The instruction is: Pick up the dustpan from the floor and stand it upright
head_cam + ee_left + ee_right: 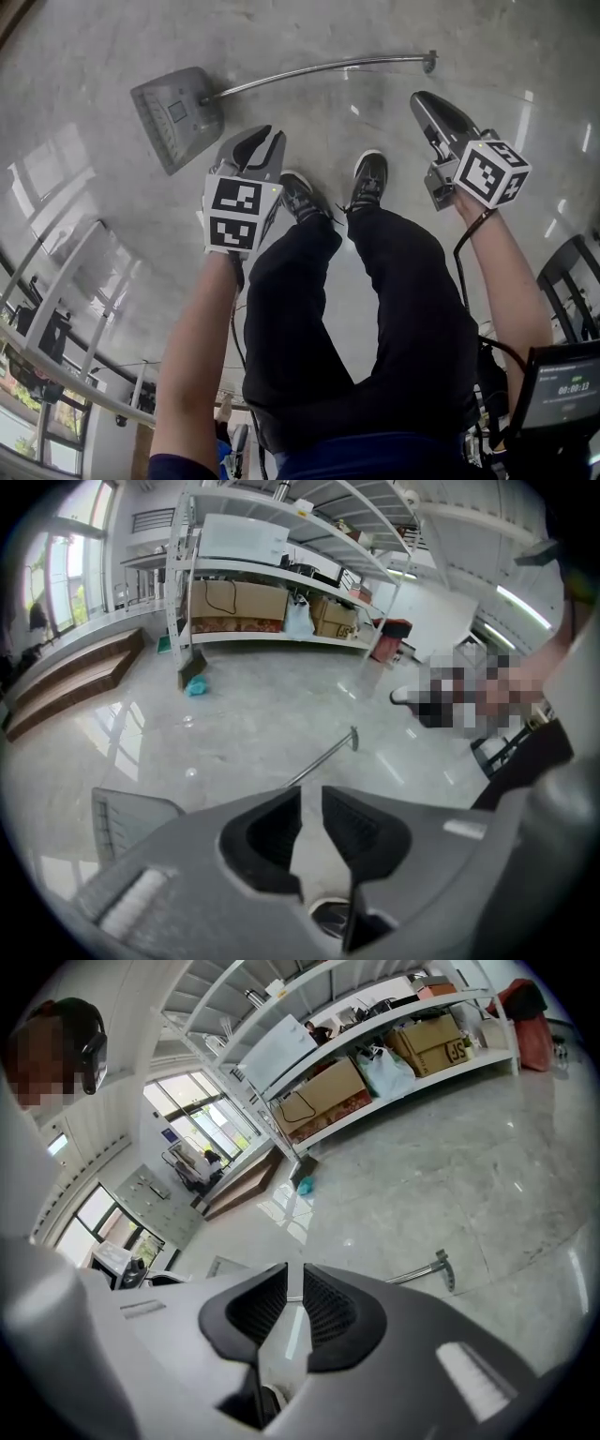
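The grey dustpan (175,114) lies flat on the shiny floor at the upper left, and its long metal handle (319,67) runs to the right. My left gripper (258,141) hangs just below and right of the pan, open, with nothing between its fingers. Its own view shows the pan (127,816) at lower left and the handle (323,757) beyond the left gripper (311,803). Below the handle's far end my right gripper (422,98) stands open by a narrow gap and holds nothing. The handle's end (441,1267) lies past the right gripper (295,1283).
The person's two shoes (370,178) stand between the grippers. Metal shelving with cardboard boxes (239,600) lines the far wall, with wooden steps (66,682) at the left and a small teal object (197,686) on the floor. A dark chair (572,281) is at the right.
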Motion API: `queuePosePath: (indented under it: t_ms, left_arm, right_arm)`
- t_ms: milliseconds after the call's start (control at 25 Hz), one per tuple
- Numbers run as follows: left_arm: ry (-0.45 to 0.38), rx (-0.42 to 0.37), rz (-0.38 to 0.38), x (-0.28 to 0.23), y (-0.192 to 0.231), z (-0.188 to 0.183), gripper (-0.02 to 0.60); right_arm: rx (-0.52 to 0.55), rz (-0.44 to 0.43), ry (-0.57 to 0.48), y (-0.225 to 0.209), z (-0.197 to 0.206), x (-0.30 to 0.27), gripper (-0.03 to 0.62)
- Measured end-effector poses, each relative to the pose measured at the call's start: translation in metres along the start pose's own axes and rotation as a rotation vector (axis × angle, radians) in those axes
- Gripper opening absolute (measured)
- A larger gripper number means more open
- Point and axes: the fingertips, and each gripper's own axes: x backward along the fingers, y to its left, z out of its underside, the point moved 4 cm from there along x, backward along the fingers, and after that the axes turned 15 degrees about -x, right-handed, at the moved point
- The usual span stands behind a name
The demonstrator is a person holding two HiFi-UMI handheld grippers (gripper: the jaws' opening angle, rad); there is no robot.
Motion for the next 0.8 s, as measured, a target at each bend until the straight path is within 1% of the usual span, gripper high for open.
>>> queuePosePath:
  t_ms: [80,200,280,440,600,680,800]
  left_arm:
    - [-0.007,-0.023,0.007,-0.015,0.0,0.001,0.073]
    - [-0.012,-0.059,0.028,-0.037,-0.002,0.009,0.081]
    - [-0.011,-0.083,0.035,-0.056,0.006,0.014,0.086]
    - [-0.007,-0.101,0.042,-0.084,0.022,0.025,0.095]
    - [0.002,-0.136,0.054,-0.101,0.033,0.03,0.104]
    - [0.002,-0.135,0.051,-0.107,0.039,0.032,0.106]
    - [-0.004,-0.124,0.038,-0.115,0.048,0.034,0.106]
  right_arm:
    - [-0.018,-0.001,-0.013,-0.014,0.002,-0.008,0.069]
    - [-0.082,-0.01,-0.021,-0.038,0.012,-0.02,0.094]
    - [-0.126,-0.019,-0.027,-0.055,0.015,-0.032,0.106]
    - [-0.188,-0.024,-0.02,-0.079,0.019,-0.059,0.124]
    - [-0.208,-0.032,-0.007,-0.086,0.02,-0.079,0.127]
    - [-0.204,-0.036,0.005,-0.089,0.02,-0.087,0.14]
    - [-0.191,-0.04,0.022,-0.094,0.018,-0.096,0.138]
